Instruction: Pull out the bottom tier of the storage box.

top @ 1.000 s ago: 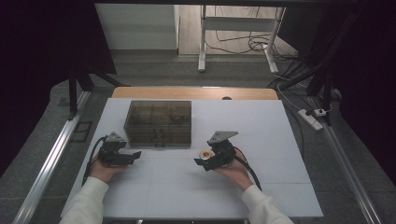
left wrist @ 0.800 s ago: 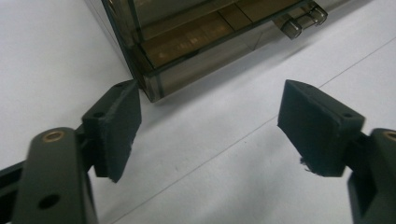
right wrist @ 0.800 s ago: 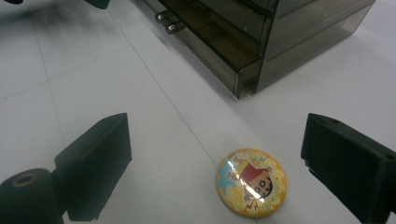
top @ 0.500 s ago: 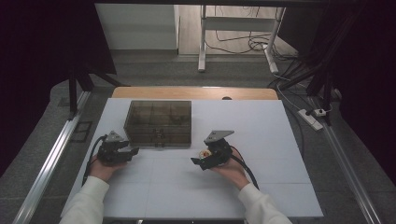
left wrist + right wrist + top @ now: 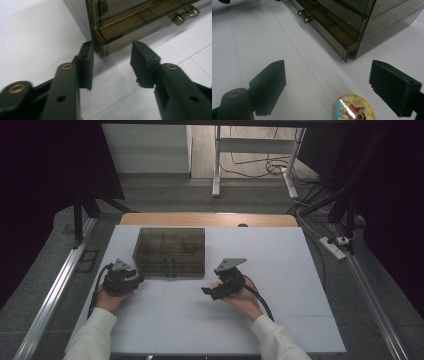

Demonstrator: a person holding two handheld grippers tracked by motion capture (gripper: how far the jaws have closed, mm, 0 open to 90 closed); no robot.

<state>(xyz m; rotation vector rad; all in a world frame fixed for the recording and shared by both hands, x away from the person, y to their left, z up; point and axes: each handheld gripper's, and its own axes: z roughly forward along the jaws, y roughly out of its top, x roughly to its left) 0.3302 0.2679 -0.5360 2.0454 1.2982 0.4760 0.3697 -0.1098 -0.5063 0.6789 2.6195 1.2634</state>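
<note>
Table: white surface (image 5: 300, 270) marked with thin grid lines; the person's forearms in white sleeves come in from its near edge.
Box: smoky see-through organizer box (image 5: 170, 251) with inner compartments, lying flat on the far-left part of the table; two small clasps (image 5: 304, 15) stick out from its near side.
Left gripper: (image 5: 134, 281) held in the left hand (image 5: 107, 299) just beside the near left corner of the box; in the left gripper view its jaws are spread apart with nothing between them, and that box corner (image 5: 100, 47) sits just beyond the gap, close to the left jaw.
Right gripper: (image 5: 209, 292) held in the right hand (image 5: 245, 301), on the table in front of the near right corner of the box and apart from it; jaws wide apart, gripping nothing.
Badge: round shiny cartoon badge (image 5: 353, 108) flat on the table, low between the right gripper's jaws but touching neither; near the box's right corner, not in it. In the high view it is a small pale spot (image 5: 217, 283) beside the gripper.
</note>
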